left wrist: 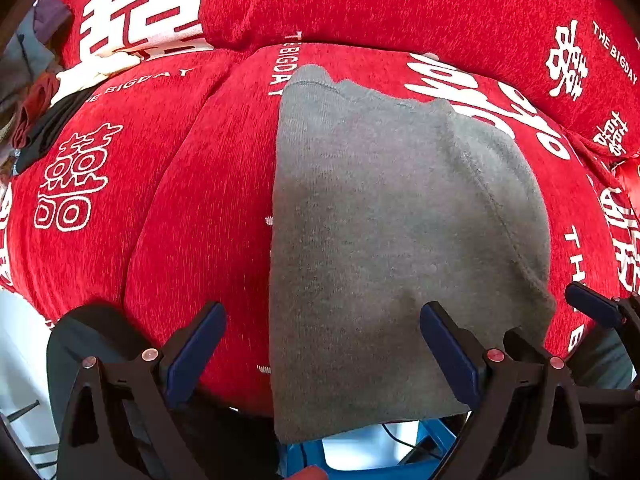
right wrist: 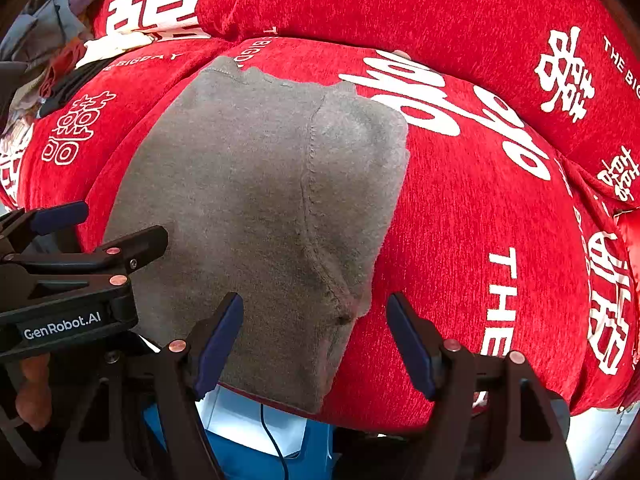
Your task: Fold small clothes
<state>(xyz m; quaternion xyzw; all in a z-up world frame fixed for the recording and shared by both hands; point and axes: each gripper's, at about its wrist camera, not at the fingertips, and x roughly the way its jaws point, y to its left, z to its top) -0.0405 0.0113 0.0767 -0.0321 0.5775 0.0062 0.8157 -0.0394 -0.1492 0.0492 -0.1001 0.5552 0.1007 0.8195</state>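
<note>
Right view only — "GenRobot.AI" label [right wrist: 62, 326]

The heap of clothes [left wrist: 36, 120] is cut off at left.

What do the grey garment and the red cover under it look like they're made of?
Grey garment: soft knit, likely cotton jersey, matte; fine ribbed rows and a stitched seam show. Red cover: looks like chenille or short plush, slightly flecked nap, with white printed lettering. Exact fibres can't be told.

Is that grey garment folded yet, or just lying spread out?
Spread flat, as far as shows: the grey garment lies in one smooth layer on the red cover, its near edge hanging over the front.
</note>
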